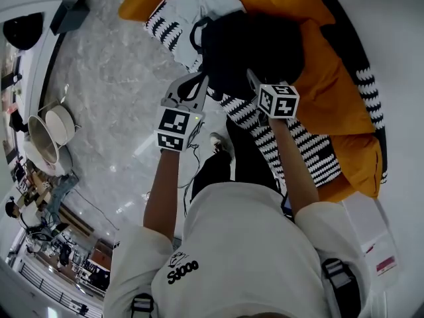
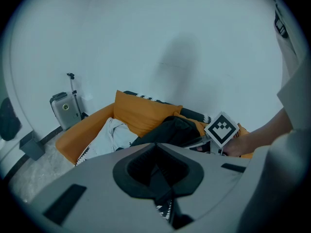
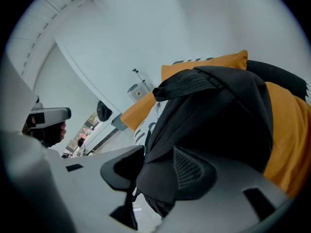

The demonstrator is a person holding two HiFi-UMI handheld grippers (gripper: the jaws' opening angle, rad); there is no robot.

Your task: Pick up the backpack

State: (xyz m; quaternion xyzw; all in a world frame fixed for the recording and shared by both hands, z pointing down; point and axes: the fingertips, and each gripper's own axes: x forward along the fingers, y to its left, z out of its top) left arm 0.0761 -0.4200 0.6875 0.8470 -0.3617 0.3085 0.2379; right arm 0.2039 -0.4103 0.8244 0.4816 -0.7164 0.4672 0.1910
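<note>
I'm seeing the black backpack [image 1: 255, 48] lying on the orange sofa [image 1: 334, 98], near its front edge and partly over a striped cover [image 1: 265, 128]. My right gripper [image 3: 160, 161] is reaching into it, jaws standing wide around a fold of the backpack. My left gripper [image 2: 156, 149] is hovering just beside the backpack, jaws drawn together with nothing between them.

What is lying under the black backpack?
The backpack rests on orange cushions and a black-and-white patterned blanket, which show around its edges. Whatever lies directly beneath it is covered by its own body.
</note>
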